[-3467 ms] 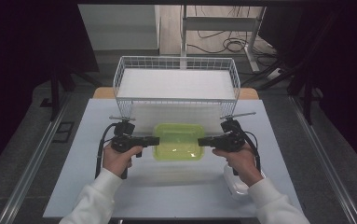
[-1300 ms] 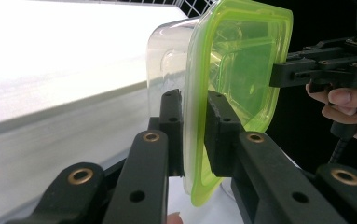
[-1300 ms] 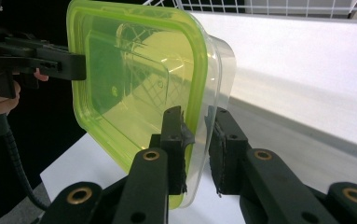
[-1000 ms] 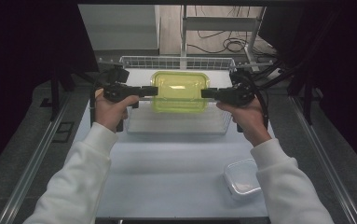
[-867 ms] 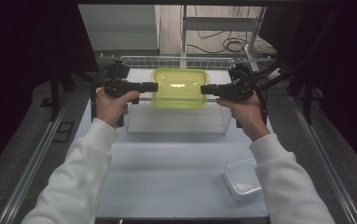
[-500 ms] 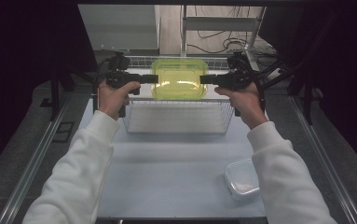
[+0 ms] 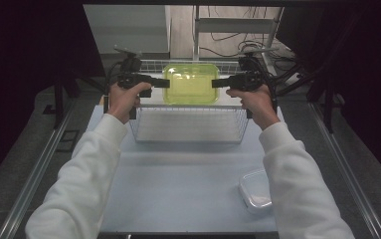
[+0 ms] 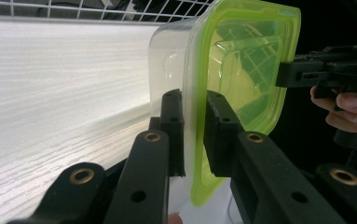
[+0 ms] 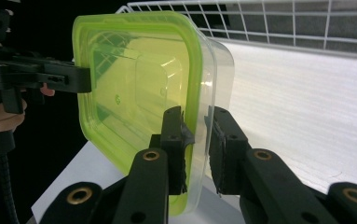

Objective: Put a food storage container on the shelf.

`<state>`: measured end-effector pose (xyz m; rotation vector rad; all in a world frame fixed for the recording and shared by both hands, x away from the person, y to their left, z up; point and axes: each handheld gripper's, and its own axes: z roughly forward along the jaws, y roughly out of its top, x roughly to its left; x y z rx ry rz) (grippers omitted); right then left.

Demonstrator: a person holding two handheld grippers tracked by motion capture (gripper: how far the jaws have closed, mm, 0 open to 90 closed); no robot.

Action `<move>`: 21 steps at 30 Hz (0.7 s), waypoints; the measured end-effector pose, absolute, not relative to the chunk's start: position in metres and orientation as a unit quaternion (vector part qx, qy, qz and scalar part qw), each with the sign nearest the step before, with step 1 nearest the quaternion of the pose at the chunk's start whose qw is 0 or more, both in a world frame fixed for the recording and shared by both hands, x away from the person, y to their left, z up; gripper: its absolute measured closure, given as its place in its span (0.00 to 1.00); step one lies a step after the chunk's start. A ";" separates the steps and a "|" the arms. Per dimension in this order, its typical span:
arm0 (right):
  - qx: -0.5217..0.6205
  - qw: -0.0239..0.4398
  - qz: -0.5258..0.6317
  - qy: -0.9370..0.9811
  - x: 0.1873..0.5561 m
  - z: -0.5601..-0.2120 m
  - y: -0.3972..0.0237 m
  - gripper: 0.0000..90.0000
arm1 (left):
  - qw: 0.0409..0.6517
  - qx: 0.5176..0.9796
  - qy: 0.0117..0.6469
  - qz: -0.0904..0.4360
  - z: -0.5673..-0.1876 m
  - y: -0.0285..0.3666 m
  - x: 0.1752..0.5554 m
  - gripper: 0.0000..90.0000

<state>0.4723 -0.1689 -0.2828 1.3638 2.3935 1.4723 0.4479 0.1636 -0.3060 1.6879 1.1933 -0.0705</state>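
Observation:
A clear plastic container with a translucent green lid [image 7: 190, 83] hangs level over the far half of the white wire basket [image 7: 190, 125]. My left gripper [image 7: 166, 83] is shut on the container's left rim, and my right gripper [image 7: 215, 82] is shut on its right rim. In the left gripper view the container [image 8: 241, 60] stands on edge with its rim clamped in my left gripper [image 8: 194, 100], and the right gripper [image 8: 285, 74] bites the far rim. In the right gripper view my right gripper [image 9: 195, 116] pinches the rim of the container [image 9: 134, 79], with the left gripper [image 9: 84, 79] opposite.
The basket's floor is a white board [image 8: 50, 93] ringed by wire walls [image 9: 306, 23]. A second clear container [image 7: 255, 190] lies on the pale blue table [image 7: 178, 184] at the near right. Dark stands and cables crowd the space behind the basket.
Both grippers have carried the green-lidded container farther from the person, from above the basket's near half to above its far half. The grip on both rims is unchanged.

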 end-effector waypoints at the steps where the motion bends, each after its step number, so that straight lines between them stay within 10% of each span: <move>1: 0.440 0.006 0.468 0.766 0.474 -0.284 -0.169 0.85 | 0.509 0.700 0.499 -0.032 -0.307 0.163 0.450 0.89; 21: 0.504 -0.078 0.472 0.719 0.515 -0.311 -0.171 0.82 | 0.506 0.658 0.546 -0.110 -0.328 0.172 0.492 0.85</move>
